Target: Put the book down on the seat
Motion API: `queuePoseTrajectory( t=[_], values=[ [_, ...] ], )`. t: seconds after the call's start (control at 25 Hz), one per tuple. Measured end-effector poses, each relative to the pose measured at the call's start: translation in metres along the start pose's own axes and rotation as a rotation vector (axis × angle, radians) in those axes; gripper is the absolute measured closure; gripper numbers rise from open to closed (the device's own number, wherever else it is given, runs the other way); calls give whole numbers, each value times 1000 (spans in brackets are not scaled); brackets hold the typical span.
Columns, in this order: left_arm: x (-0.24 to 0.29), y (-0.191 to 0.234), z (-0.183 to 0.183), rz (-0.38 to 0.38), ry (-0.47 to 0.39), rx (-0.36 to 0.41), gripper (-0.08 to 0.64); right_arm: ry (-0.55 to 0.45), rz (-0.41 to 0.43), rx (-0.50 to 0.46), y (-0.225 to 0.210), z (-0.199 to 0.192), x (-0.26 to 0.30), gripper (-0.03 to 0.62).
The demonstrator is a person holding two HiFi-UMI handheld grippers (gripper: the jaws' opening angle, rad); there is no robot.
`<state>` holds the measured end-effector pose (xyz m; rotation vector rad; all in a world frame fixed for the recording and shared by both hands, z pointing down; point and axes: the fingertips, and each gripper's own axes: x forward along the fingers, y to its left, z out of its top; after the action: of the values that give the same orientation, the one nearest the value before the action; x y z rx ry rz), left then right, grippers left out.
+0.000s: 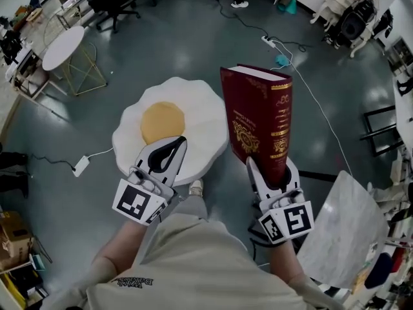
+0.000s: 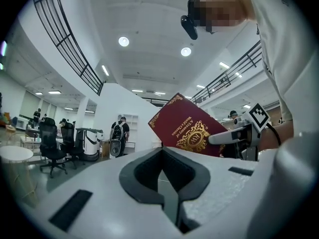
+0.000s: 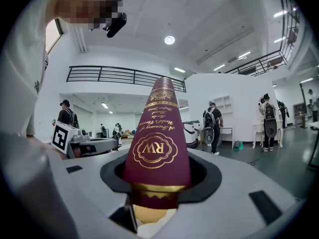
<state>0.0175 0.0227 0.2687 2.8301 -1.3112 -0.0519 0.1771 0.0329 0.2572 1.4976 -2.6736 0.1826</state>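
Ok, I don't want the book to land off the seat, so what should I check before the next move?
1. Grip: the right gripper has its jaws clamped on one end of the book: ok.
2. Book straight in the jaws, not sagging in the right gripper view: ok.
3. Seat top bare, with nothing lying on it: ok.
4. Book over the seat's middle: in the head view it sits at the seat's right edge: not ok.
5. Left gripper empty, jaws together: ok.
6. Left gripper clear of the landing spot: it shows across the seat in the head view, its height unclear: cannot tell.
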Motion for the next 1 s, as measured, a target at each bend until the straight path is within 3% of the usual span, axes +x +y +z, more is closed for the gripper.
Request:
queuePoseTrajectory(
  t=[0.2, 0.44, 1.0],
  values=[
    [25, 35, -1, 3, 7, -6, 557, 1, 33, 8, -10, 11, 51, 387],
    [43, 118, 17, 28, 11, -2, 557, -1, 83, -7, 7, 47, 139, 387],
    [42, 109, 0, 157, -22, -6, 557, 6, 181, -29, -14, 29, 147, 387]
  ],
)
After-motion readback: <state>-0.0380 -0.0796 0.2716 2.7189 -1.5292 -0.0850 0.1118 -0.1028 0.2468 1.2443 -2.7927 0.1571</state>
